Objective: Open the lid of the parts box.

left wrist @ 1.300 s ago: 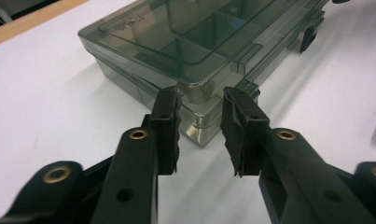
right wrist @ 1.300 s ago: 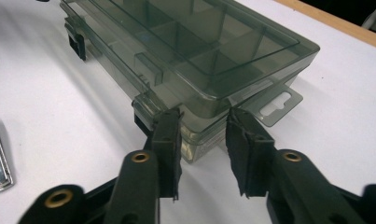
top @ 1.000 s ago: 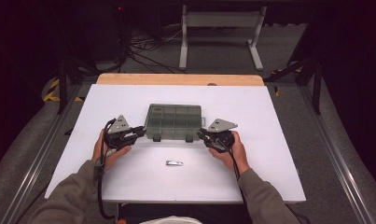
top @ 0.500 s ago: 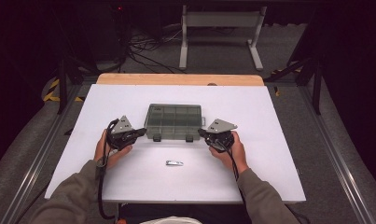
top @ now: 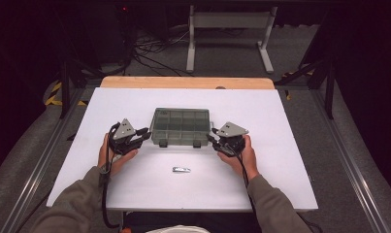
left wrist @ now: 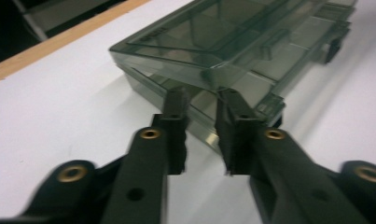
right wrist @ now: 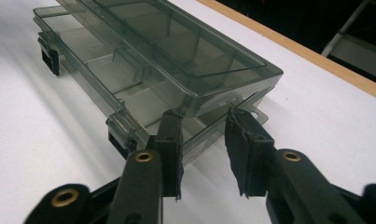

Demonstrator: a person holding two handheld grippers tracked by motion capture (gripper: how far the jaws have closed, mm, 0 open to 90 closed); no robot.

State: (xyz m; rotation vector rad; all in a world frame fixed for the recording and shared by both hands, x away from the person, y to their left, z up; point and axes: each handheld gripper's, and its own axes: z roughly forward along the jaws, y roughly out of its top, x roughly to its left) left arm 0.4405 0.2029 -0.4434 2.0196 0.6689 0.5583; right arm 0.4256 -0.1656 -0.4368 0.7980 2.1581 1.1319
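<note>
Box contents: can't tell through the smoky plastic, you only see dividers. The compartment box (top: 181,126) sits mid-desk (top: 290,160), lid down, two latches on your side. There's raised lettering on the lid's near corner in the left gripper view, too blurred to read. The small metal piece (top: 181,170) lying between your hands is too small to identify. Your left hand-held gripper (left wrist: 202,100) has its jaws at a narrow gap, tips at the box's left end by the lid seam, holding nothing. Your right hand-held gripper (right wrist: 205,119) is parted slightly wider at the right end, also holding nothing. Contact at either end is unclear. Bare desk on all sides of the box; wooden edge strip (top: 183,82) at the far side.
</note>
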